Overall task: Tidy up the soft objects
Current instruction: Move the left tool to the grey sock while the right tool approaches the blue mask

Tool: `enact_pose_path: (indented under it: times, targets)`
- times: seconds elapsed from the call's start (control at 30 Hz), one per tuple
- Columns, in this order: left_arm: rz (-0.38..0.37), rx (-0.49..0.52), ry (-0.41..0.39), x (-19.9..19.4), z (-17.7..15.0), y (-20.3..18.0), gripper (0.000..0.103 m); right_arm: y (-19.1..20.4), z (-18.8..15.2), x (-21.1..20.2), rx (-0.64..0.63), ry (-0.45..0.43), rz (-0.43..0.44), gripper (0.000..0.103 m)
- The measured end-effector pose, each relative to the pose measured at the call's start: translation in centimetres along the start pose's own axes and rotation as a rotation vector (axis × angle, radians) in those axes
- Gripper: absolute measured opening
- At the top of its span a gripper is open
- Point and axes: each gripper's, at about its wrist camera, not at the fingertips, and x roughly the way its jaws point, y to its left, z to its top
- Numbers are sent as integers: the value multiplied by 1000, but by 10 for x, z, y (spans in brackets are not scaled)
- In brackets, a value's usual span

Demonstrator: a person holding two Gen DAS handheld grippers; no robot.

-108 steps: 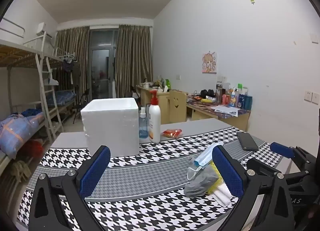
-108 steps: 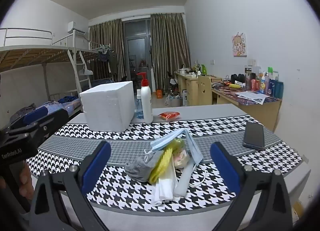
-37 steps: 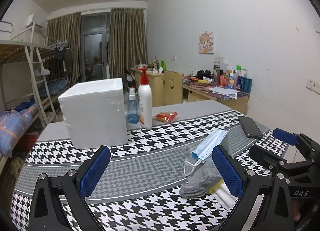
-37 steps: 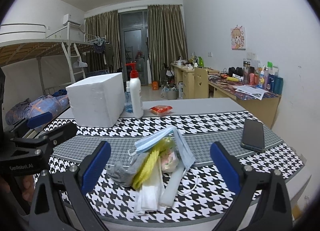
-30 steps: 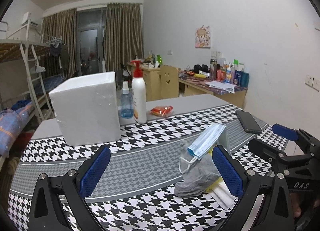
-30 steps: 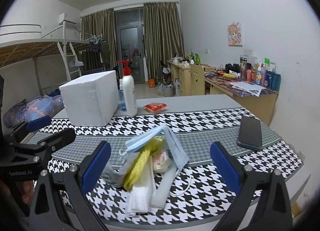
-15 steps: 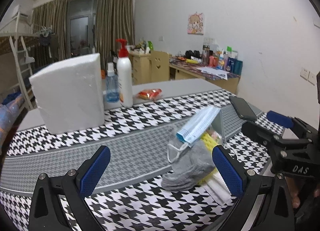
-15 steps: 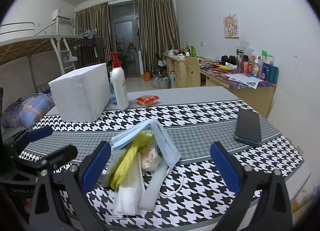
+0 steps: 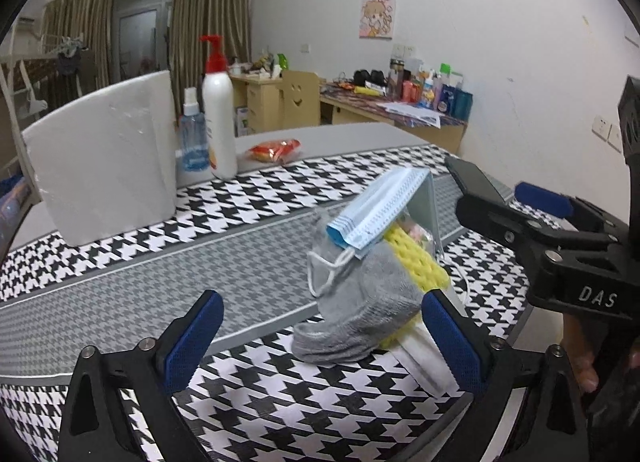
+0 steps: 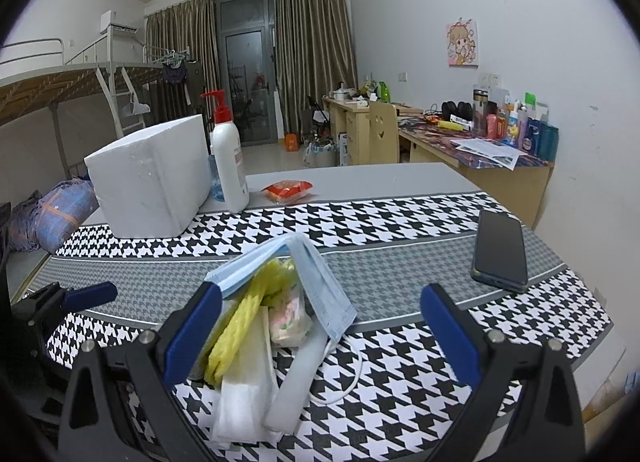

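So, status:
table: houndstooth cloth [image 10: 400, 229] covers it; white foam box [image 10: 152, 185] at the far left, well apart from the pile.
pile: soft objects [image 10: 272, 322] heaped near the front edge; blue face mask [image 9: 380, 209] tented on top, grey sock [image 9: 360, 314] on the left flank, yellow sponge [image 9: 416, 262] under the mask, white foam strips [image 10: 244, 394] at the front.
change: both cameras are closer and lower than a second ago; pile fills more of each view, nothing in it disturbed. Reads as approach, sorting not started.
left gripper [image 9: 320, 338]: fingers wide apart, empty; sock sits just ahead between them.
right gripper [image 10: 320, 326]: fingers wide apart, empty; mask and sponge lie between them.
phone [image 10: 500, 250]: right of pile, clear.
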Motion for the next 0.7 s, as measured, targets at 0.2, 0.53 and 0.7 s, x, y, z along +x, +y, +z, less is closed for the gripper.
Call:
enact_pose_path:
  times: [0.2, 0.53, 0.7]
  targets:
    - [-10, -2, 17, 8, 0, -1, 97, -6, 2, 14, 11, 29, -31, 101]
    - [-58, -5, 51, 14, 1, 0, 91, -4, 4, 38, -13, 85, -45, 88]
    - [-69, -8, 52, 15, 0, -1, 91, -1, 6, 47, -28, 103, -38, 79]
